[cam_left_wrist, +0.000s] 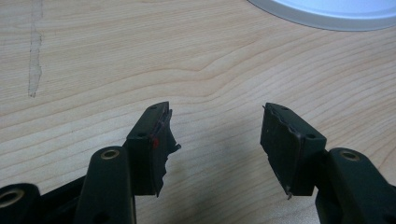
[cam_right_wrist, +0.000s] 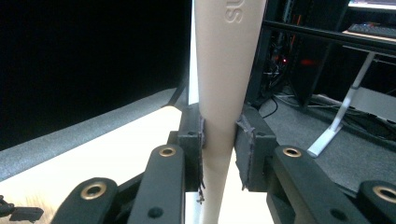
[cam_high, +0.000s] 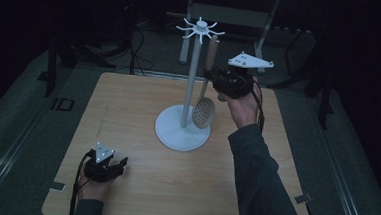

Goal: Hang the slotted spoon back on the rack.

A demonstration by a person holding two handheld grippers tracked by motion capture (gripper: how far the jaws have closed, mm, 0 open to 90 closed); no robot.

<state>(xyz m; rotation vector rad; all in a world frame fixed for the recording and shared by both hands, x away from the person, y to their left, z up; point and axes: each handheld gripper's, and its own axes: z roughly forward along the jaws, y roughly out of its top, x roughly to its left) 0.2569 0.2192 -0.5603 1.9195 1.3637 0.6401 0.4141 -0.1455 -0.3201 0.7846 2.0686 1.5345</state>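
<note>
From above, the right gripper (cam_high: 215,79) pinches the handle of a slotted spoon (cam_high: 204,110), which hangs upright just beside the pole of a white rack (cam_high: 183,132) standing mid-bench (cam_high: 128,108). The right gripper view brings that grip close: both pads press the pale handle (cam_right_wrist: 224,93), a contact too small to judge from above. The left gripper (cam_high: 117,165) rests low near the bench's front left corner; its own view shows the 2 jaws spread over bare wood, with the rack's base edge (cam_left_wrist: 327,14) beyond
</note>
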